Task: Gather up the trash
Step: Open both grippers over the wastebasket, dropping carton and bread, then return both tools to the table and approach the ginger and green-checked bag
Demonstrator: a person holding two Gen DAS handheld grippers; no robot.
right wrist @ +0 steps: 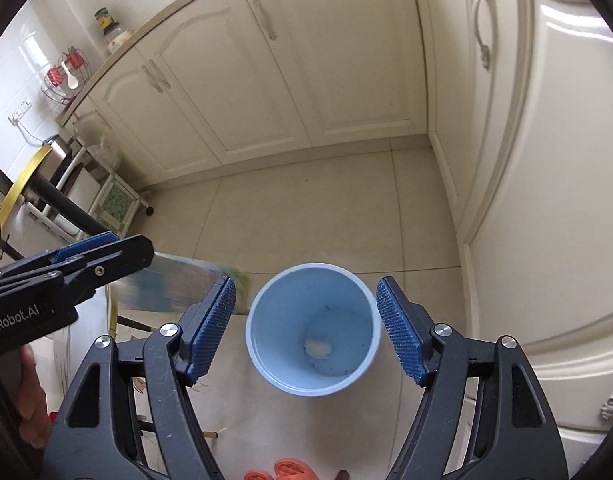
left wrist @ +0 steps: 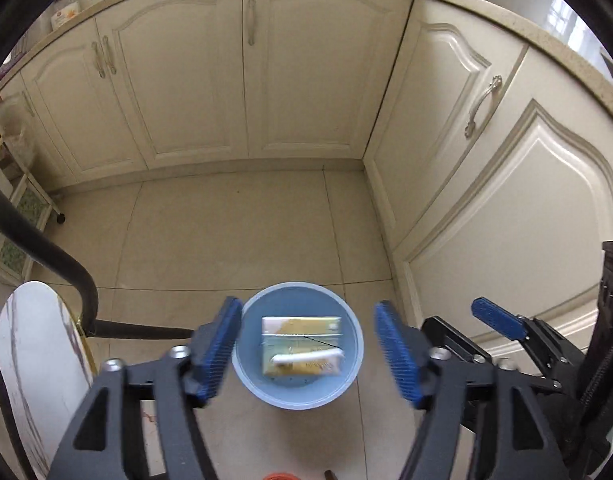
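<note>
Left gripper (left wrist: 308,320): spread wide, blue pads (left wrist: 222,348) clear of everything, gripping nothing. Seen between them from the left wrist: a yellow drink carton (left wrist: 301,346), over the mouth of the pale blue bin (left wrist: 250,384). Long axis of the carton across the view, from one pad toward the other, a white straw (left wrist: 306,357) along the same line on its near face. Touching neither pad.

From the right wrist, the same carton as a blurred streak just off the left gripper's tip, to the left of the bin and outside its rim, near end close to the rim, long axis running toward the bin. Not inside the bin; nothing visible under it.

Right gripper (right wrist: 304,284): also spread wide, pads (right wrist: 398,332) either side of the bin in the view and well above it, touching nothing. Pointing steeply down into the open mouth.

Bin upright on the tiled floor (right wrist: 306,216), mouth up, one small whitish scrap (right wrist: 318,348) at the bottom.

Beyond the bin: cream cabinet doors (right wrist: 330,64) along two walls, meeting in a corner, under a pale counter (left wrist: 506,20). Left of the bin: a small wheeled rack (right wrist: 114,200) and a round white tabletop (left wrist: 38,360) with a gold edge. Nearer than the bin, at the bottom edge: orange slippers (right wrist: 282,470). At far left, part of a hand (right wrist: 30,400) behind the left gripper.
</note>
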